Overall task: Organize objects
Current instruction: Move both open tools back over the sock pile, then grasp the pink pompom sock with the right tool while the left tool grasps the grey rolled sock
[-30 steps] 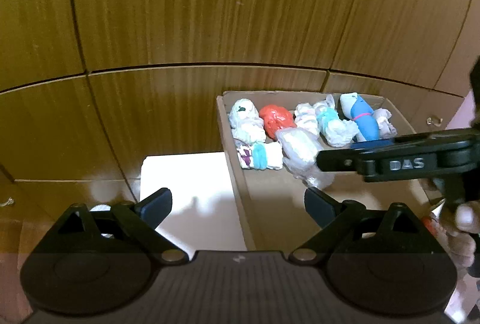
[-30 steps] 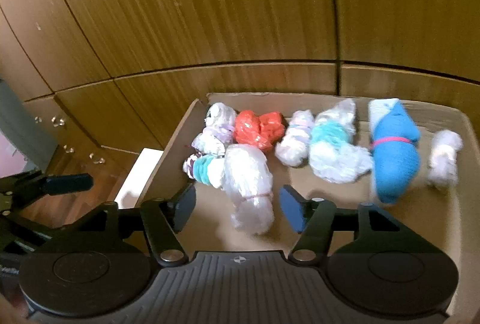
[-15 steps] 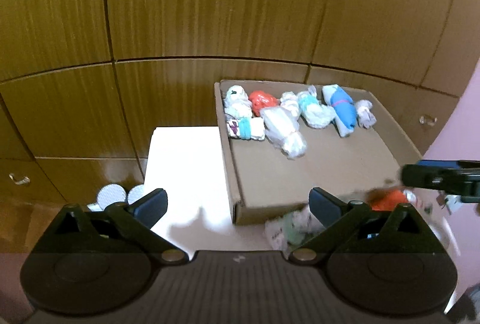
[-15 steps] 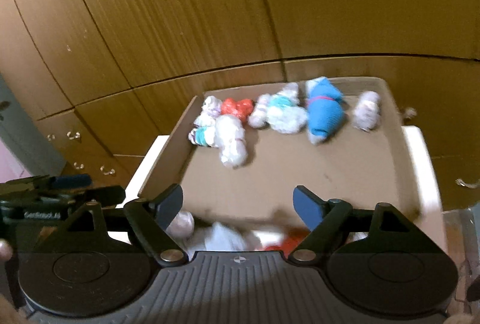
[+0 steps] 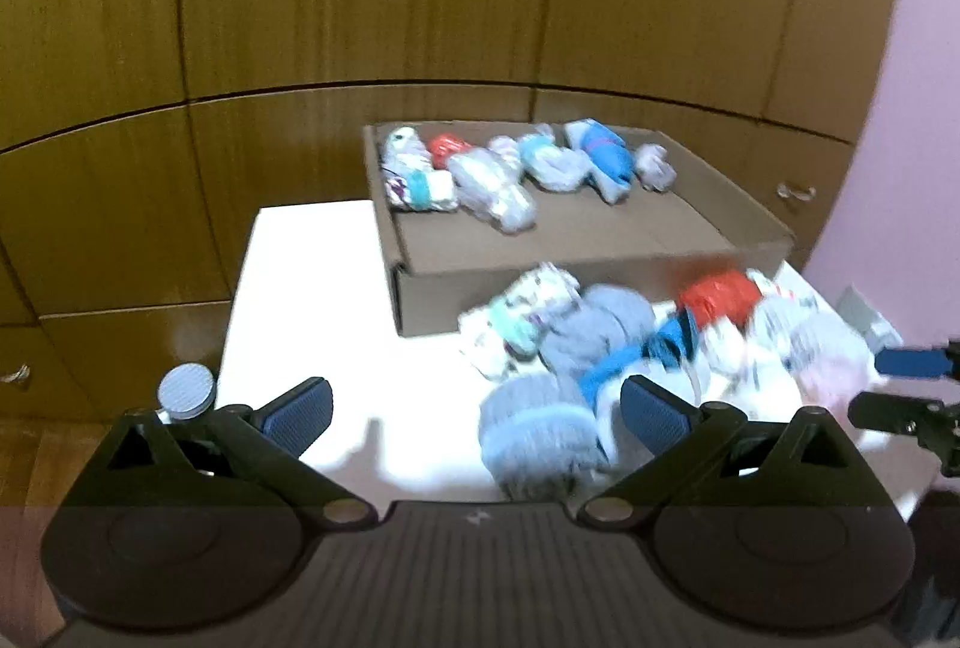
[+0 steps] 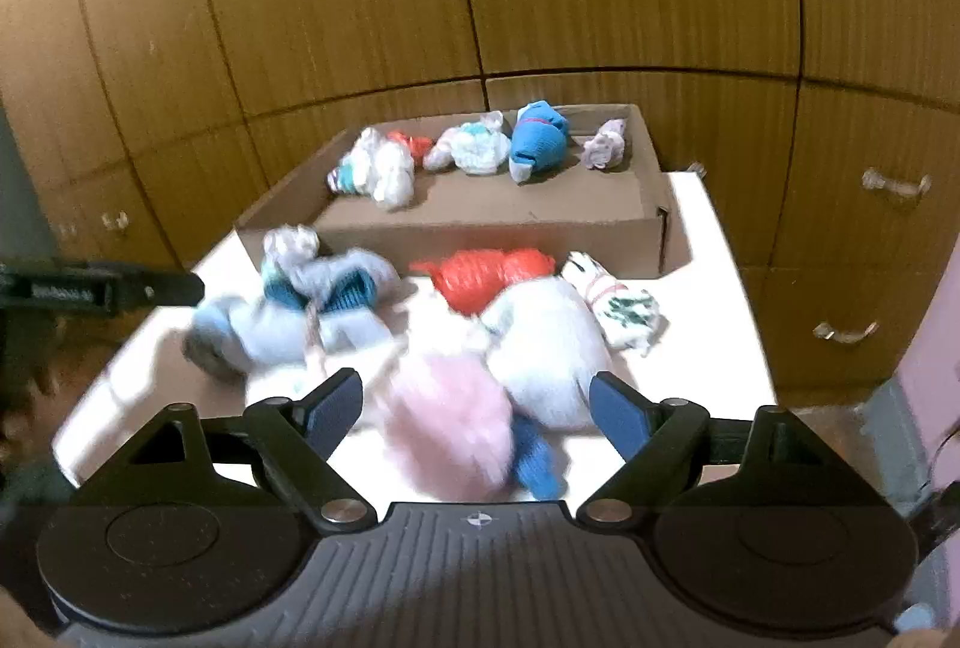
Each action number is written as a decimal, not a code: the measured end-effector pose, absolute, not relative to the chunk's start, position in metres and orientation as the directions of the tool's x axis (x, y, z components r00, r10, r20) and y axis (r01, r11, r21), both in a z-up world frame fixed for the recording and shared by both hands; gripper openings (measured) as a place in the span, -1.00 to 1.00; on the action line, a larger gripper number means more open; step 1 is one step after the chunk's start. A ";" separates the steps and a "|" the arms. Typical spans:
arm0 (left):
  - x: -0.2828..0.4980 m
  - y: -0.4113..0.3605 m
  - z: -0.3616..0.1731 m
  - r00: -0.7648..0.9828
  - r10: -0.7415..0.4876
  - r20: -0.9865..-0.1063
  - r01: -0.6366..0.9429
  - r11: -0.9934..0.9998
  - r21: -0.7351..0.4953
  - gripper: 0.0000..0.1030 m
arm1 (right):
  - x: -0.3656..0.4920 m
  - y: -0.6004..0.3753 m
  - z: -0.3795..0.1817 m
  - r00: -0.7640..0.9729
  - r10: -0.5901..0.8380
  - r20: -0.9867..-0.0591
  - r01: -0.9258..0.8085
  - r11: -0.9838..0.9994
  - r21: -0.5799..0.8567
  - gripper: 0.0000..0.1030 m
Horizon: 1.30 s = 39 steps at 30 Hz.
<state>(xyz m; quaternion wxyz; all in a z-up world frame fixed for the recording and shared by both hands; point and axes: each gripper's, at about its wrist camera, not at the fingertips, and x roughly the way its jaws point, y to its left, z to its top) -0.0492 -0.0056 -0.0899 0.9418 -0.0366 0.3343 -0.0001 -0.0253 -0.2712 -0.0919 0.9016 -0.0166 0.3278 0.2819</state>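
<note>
A shallow cardboard box point(image 5: 540, 276) point(image 6: 492, 234) stands at the back of a white table point(image 5: 300, 288) point(image 6: 714, 252). Several rolled sock bundles lie in a row along its far wall, among them a blue one point(image 5: 606, 153) point(image 6: 537, 141) and a red one point(image 5: 447, 147). A loose pile of bundles lies on the table in front of the box: a red bundle point(image 5: 717, 294) point(image 6: 486, 273), a grey-blue one point(image 5: 540, 435), a pink one point(image 6: 447, 429). My left gripper point(image 5: 477, 408) is open and empty, above the table left of the pile. My right gripper point(image 6: 477, 405) is open and empty over the pink bundle.
Brown wooden cabinet doors and drawers with metal handles point(image 6: 894, 183) stand behind and beside the table. A small round silvery object point(image 5: 186, 390) sits by the table's left edge. A pink wall point(image 5: 912, 108) is at the right.
Both grippers have pulled back from the box toward the near side of the table. The loose pile in front of the box has come into view. Both stay open.
</note>
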 end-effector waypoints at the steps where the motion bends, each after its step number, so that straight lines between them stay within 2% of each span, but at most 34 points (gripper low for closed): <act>1: -0.052 -0.007 -0.093 0.782 -0.028 -0.623 -0.013 0.998 -0.061 0.94 | -0.029 -0.270 -0.095 0.631 0.497 -0.595 -0.530 0.837 0.136 0.68; 7: -0.057 -0.006 -0.104 0.797 -0.061 -0.601 0.040 0.998 -0.048 0.72 | -0.038 -0.265 -0.101 0.645 0.505 -0.574 -0.558 0.824 0.097 0.68; 19: -0.042 -0.005 -0.115 0.804 -0.113 -0.583 0.104 0.993 -0.048 0.82 | -0.035 -0.255 -0.122 0.644 0.480 -0.596 -0.515 0.848 0.127 0.68; 22: -0.041 -0.003 -0.118 0.804 -0.146 -0.577 0.121 0.989 -0.082 0.78 | -0.036 -0.255 -0.126 0.655 0.472 -0.590 -0.497 0.857 0.134 0.55; 23: -0.041 -0.003 -0.118 0.803 -0.154 -0.576 0.126 0.988 -0.088 0.76 | -0.037 -0.256 -0.126 0.657 0.472 -0.588 -0.494 0.859 0.137 0.44; 24: -0.041 -0.003 -0.119 0.803 -0.161 -0.574 0.132 0.987 -0.093 0.69 | -0.038 -0.257 -0.127 0.656 0.473 -0.588 -0.493 0.859 0.141 0.31; 27: -0.044 -0.004 -0.118 0.805 -0.174 -0.567 0.145 0.985 -0.096 0.55 | -0.040 -0.260 -0.127 0.658 0.477 -0.583 -0.496 0.857 0.140 0.17; 32: -0.046 -0.001 -0.118 0.797 -0.221 -0.562 0.169 0.975 -0.144 0.25 | -0.045 -0.265 -0.126 0.657 0.492 -0.571 -0.508 0.849 0.146 0.08; 39: -0.047 -0.001 -0.120 0.795 -0.209 -0.570 0.151 0.977 -0.148 0.23 | -0.048 -0.265 -0.126 0.655 0.499 -0.568 -0.519 0.843 0.143 0.07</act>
